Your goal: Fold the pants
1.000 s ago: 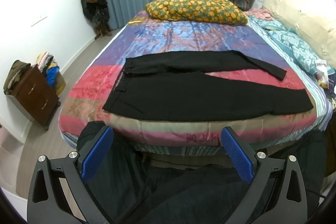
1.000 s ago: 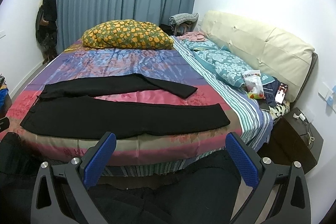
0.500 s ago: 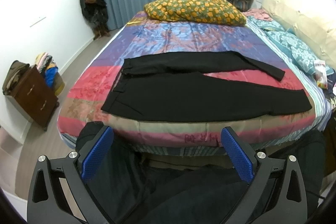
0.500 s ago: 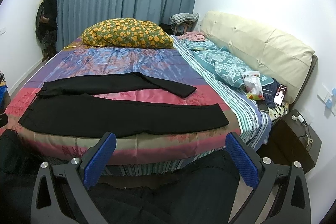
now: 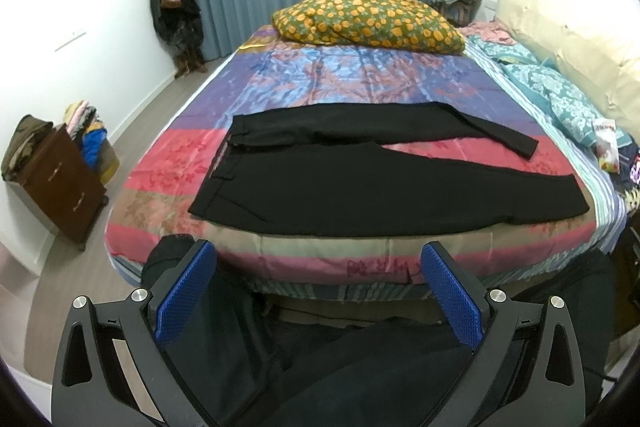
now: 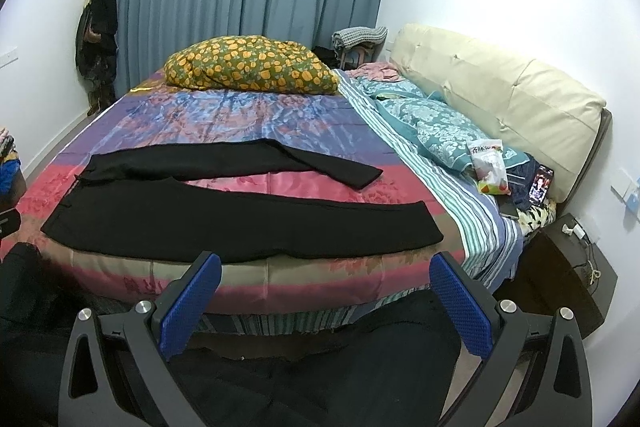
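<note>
Black pants [image 5: 360, 187] are lying flat on the bed [image 5: 360, 83], long axis running left-right across both grippers' line of sight, waistband at left, cuffs at right, legs splayed apart. Left gripper [image 5: 320, 291] is hanging short of the near bed edge, jaws spread wide, empty, nearer the waistband. Right gripper [image 6: 324, 295] is doing the same, wide and empty, nearer the cuffs [image 6: 424, 227]. Likely first move: bringing the far leg [image 6: 240, 159] over the near one.

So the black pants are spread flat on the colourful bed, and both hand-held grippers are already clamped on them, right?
Not quite. The black pants do lie flat on the colourful bed, but both wrist views show the left hand-held gripper and right hand-held gripper open, short of the fabric.
</note>
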A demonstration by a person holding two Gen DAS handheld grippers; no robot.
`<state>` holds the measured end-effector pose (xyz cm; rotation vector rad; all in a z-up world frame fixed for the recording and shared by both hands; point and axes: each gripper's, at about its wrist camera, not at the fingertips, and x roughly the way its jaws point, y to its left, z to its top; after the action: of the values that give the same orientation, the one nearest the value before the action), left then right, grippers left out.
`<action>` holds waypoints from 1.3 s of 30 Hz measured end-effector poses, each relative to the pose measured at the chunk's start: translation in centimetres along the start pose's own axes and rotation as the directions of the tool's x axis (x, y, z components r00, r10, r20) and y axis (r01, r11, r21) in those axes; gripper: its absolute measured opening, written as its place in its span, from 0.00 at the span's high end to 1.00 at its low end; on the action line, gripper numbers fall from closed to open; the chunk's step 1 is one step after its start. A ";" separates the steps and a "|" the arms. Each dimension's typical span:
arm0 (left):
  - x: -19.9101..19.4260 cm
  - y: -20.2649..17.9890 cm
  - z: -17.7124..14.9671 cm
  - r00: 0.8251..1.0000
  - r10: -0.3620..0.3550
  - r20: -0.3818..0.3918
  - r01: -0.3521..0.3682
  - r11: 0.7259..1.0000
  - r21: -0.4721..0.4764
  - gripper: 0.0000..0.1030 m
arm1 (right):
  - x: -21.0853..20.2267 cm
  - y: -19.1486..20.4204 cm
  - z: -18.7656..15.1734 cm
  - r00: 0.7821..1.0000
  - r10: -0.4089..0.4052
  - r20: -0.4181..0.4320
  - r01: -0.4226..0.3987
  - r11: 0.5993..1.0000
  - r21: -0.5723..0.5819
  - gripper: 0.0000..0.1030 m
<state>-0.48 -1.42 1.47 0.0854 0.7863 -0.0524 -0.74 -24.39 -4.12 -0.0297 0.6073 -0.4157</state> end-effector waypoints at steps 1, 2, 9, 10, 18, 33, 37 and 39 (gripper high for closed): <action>0.0 0.0 0.0 1.000 -0.001 0.000 0.001 1.000 0.000 0.01 | -0.2 -0.1 0.0 1.000 0.000 0.012 0.000 1.000 0.005 0.00; 0.0 0.0 0.0 1.000 -0.004 0.003 0.004 1.000 -0.001 0.01 | -0.4 -0.1 0.0 1.000 0.000 0.027 -0.001 1.000 0.011 0.00; -0.5 -0.2 0.1 0.999 -0.024 0.031 0.024 1.000 -0.004 0.01 | -1.9 0.7 0.0 0.989 0.105 0.102 -0.104 0.994 -0.017 0.00; -0.5 -0.2 0.1 0.999 -0.025 0.033 0.025 1.000 -0.003 0.01 | -2.0 0.9 0.0 0.988 0.118 0.103 -0.115 0.993 -0.031 0.00; -0.6 -0.2 -0.1 0.999 -0.030 0.037 0.031 0.999 -0.008 0.01 | -2.0 1.6 -0.1 0.985 0.138 0.102 -0.133 0.989 -0.060 0.00; -0.5 -0.4 -0.3 0.999 -0.043 0.028 0.043 0.999 0.008 0.01 | -2.1 1.4 -0.2 0.979 0.171 0.111 -0.165 0.984 -0.061 0.00; 0.0 -1.1 -0.4 0.999 -0.052 0.014 0.051 0.998 0.039 0.01 | -2.3 1.3 -0.4 0.975 0.179 0.130 -0.171 0.983 -0.068 0.00; 0.3 -1.5 -0.4 0.998 -0.067 -0.005 0.067 0.996 0.053 0.01 | -2.3 1.5 -0.4 0.975 0.180 0.129 -0.171 0.982 -0.075 0.00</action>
<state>-0.67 -2.91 0.91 0.1097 0.7911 -0.1365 -2.09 -22.14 -3.38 -0.0639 0.4847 -0.2209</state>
